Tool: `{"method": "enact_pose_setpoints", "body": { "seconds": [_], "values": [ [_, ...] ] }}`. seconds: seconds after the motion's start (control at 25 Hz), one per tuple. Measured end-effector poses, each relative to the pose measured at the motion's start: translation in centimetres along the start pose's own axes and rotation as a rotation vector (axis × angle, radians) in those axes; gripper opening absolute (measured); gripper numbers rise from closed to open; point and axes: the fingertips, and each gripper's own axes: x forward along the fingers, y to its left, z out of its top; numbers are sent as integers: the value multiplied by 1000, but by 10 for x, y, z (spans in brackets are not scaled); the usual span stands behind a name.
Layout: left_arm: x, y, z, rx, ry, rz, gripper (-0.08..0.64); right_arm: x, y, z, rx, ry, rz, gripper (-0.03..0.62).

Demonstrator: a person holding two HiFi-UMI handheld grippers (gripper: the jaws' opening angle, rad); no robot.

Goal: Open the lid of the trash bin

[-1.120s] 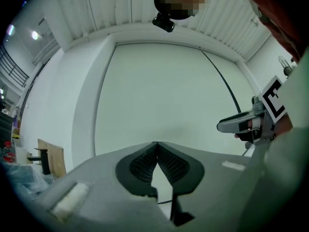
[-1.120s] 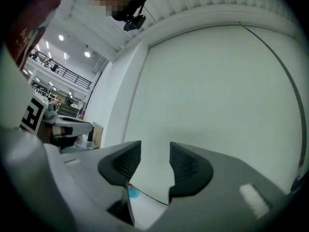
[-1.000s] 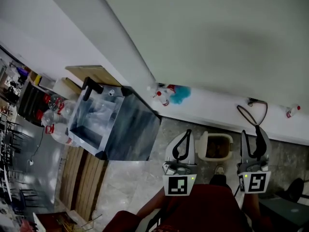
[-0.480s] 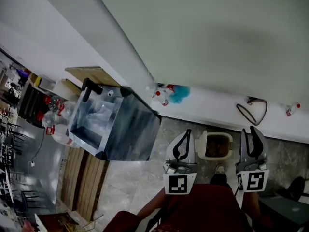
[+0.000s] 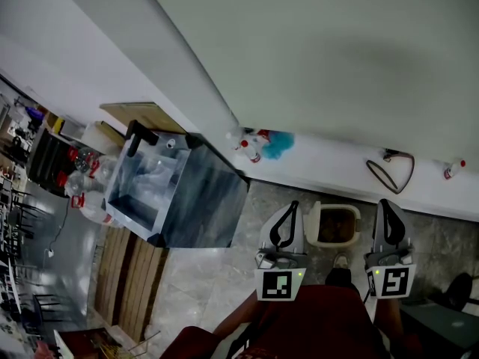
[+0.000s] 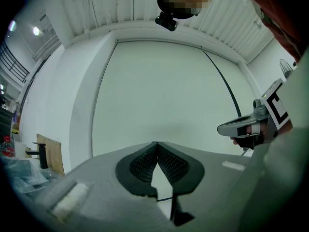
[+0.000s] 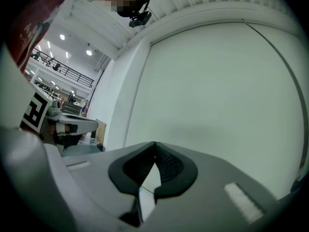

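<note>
Right hand-held gripper (image 5: 388,204) just clenched, empty, jaws apart a second ago

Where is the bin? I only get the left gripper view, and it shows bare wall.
Observer: On the floor by the wall; the head view shows the bin between the left gripper and the right gripper.
Operator: Does the right gripper hold anything?
Observer: No; the right gripper view shows its jaws, just closed, tips together on nothing.
Operator: Anything else near the bin?
Observer: A looped cable lies on the white strip at the wall's foot, right of it.
</note>
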Motion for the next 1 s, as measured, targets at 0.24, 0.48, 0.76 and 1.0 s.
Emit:
{"method": "enact_pose_setpoints", "body": {
  "seconds": [0.24, 0.48, 0.76, 1.0],
  "values": [
    [-1, 2, -4, -2, 15, 2, 5, 1, 0, -2, -12, 8, -7, 0],
    [0, 2, -5, -4, 10, 5, 5, 0, -3, -5, -22, 23, -6, 0],
    [-1, 3, -7, -16, 23, 7, 5, 2, -1, -3, 22, 40, -22, 0],
    [-1, 2, -7, -1, 22, 4, 5, 0, -6, -8, -13, 35, -13, 0]
  ]
}}
